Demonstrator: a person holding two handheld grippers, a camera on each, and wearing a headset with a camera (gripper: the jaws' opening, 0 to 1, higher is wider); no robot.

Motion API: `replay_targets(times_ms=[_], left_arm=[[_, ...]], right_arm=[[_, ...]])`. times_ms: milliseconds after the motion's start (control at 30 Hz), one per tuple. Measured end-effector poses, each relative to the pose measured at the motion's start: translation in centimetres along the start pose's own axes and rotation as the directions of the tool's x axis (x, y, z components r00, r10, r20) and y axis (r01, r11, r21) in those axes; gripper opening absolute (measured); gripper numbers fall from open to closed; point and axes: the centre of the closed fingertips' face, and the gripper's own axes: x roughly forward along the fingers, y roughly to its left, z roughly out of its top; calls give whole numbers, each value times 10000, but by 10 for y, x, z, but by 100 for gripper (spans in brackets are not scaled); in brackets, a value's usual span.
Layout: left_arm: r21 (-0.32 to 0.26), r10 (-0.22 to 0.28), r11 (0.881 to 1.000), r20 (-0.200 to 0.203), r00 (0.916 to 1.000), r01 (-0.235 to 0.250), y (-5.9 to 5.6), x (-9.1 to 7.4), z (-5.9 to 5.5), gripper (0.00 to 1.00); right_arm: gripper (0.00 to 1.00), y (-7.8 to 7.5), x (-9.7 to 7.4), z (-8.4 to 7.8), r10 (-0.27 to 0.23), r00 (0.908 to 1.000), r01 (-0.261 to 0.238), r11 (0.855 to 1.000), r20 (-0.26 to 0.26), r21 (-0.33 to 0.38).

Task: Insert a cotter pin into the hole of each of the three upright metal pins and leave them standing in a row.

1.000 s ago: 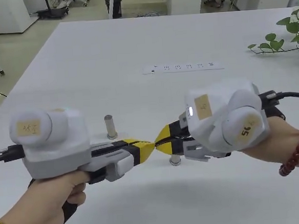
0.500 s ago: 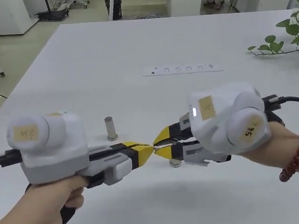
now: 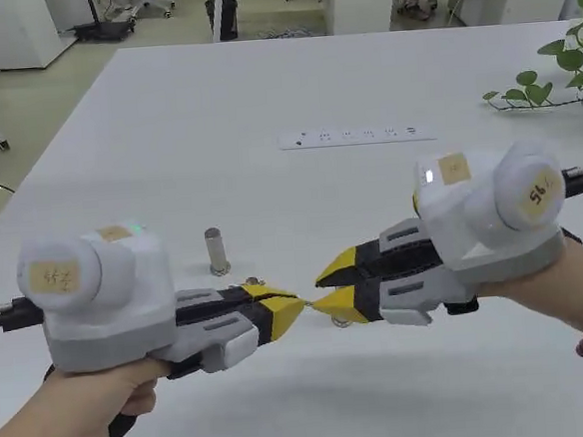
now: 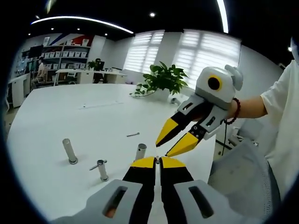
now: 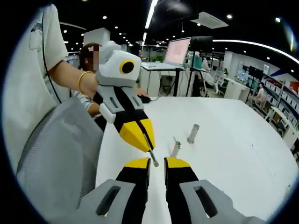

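Now, in the head view, the left gripper [image 3: 290,307] and the right gripper [image 3: 318,289] are meeting tip to tip above the white table [image 3: 264,110]. The left one's jaws are pressing together; the right one's are standing apart. Whatever is passing between them is too small to make out here. One upright metal pin [image 3: 215,250] is standing clear behind them, and two more are peeking out from behind the jaws.

In the left gripper view, the left gripper [image 4: 158,160] is pinching something tiny at its very tip. Three pins are standing in a loose row: the far pin [image 4: 69,150], the middle pin [image 4: 102,169] and the near pin [image 4: 140,151]. The middle one seems to be carrying a crosspiece through its hole; the other two holes are looking unfilled. A loose cotter pin [image 4: 132,135] is lying beyond.

In the right gripper view, the left gripper is clamping the held cotter pin [image 5: 152,157], which is pointing into the open right gripper [image 5: 158,163]. I judge this wire light, thin and slippery; gripping near its head is leaving the legs free. The upright pins, stiff on small bases, are likely tipping easily.
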Motion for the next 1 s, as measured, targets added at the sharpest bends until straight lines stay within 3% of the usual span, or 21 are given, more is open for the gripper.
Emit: replay_targets(times_ms=[67, 300, 600, 1000], left_arm=[[-97, -117, 9999, -125, 9999, 116, -2, 0, -3, 0], [631, -458, 9968, -437, 9980, 485, -7, 2, -12, 0], [1082, -966, 9888, -616, 9934, 1028, -17, 3, -17, 0], [1301, -1722, 9758, -400, 9843, 1760, -36, 3, -12, 0]], right_arm=[[13, 3, -3, 0, 243, 9996, -245, 9996, 121, 170], [14, 14, -7, -9, 934, 9954, -949, 9926, 235, 752], [16, 27, -4, -20, 1538, 9879, -1548, 9840, 174, 887], [15, 36, -3, -26, 2072, 9781, -2082, 9735, 201, 947]])
